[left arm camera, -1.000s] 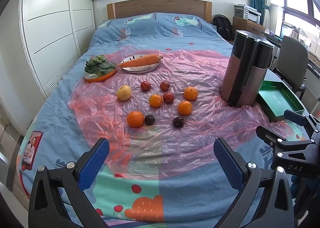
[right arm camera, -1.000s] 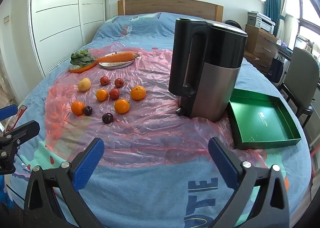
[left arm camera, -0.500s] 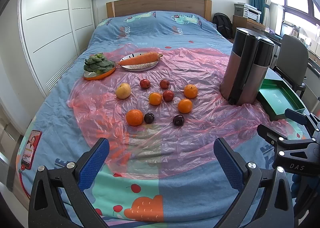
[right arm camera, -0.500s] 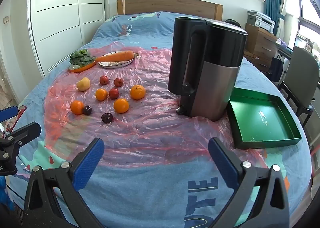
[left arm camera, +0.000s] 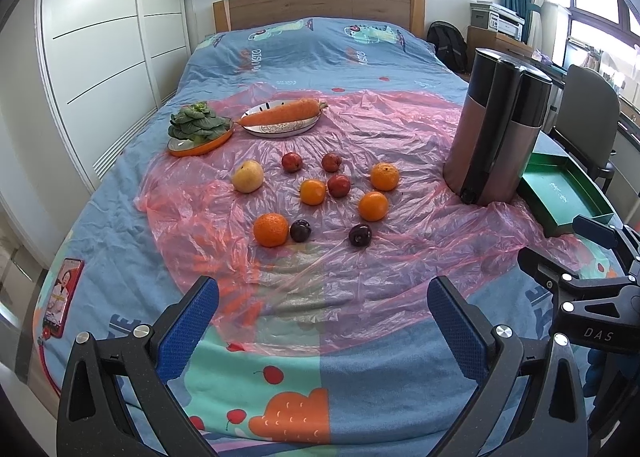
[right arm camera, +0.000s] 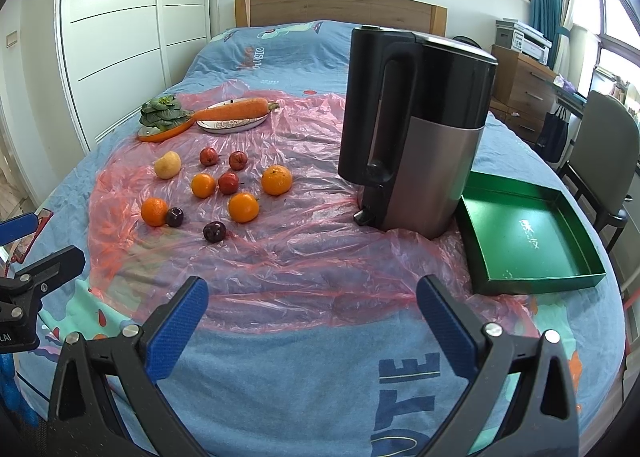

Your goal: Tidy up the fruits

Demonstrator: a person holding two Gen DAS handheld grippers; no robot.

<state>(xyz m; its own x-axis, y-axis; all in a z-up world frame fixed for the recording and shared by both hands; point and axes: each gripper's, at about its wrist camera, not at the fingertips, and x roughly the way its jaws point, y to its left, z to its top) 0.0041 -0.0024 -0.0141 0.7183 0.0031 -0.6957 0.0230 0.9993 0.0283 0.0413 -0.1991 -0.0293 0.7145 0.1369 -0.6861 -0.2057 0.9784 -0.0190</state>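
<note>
1. The left tool (left arm camera: 322, 305) is hovering released over the near end of the bed (left arm camera: 100, 225), its blue pads spread wide with nothing between them.
2. The right tool (right arm camera: 312, 305) is likewise hanging released above the blue cover, gripping nothing; seen from the left wrist, its black frame is showing the letters "DAS".
3. Just beyond both tools, a crumpled pink plastic sheet (left arm camera: 400, 129) is lying across the bed.
4. On the sheet, the fruits are sitting loose in a cluster: four oranges (left arm camera: 271, 230), three small red fruits (left arm camera: 339, 185), two dark plums (left arm camera: 360, 235) and one yellow pear (left arm camera: 248, 176).
5. One plum is touching the nearest orange; one red fruit is sitting just beside another orange.
6. Right of the cluster, a tall black-and-steel kettle (right arm camera: 416, 129) is standing upright.
7. Just beside it, an empty green tray (right arm camera: 528, 281) is lying, bearing pale writing too blurred to read.
8. Farther back, a carrot (left arm camera: 280, 115) is lying across a plate (left arm camera: 276, 131), next to leafy greens (left arm camera: 196, 125) on an orange dish.
9. The bed cover is showing print near the right tool, reading partly "UTE".
</note>
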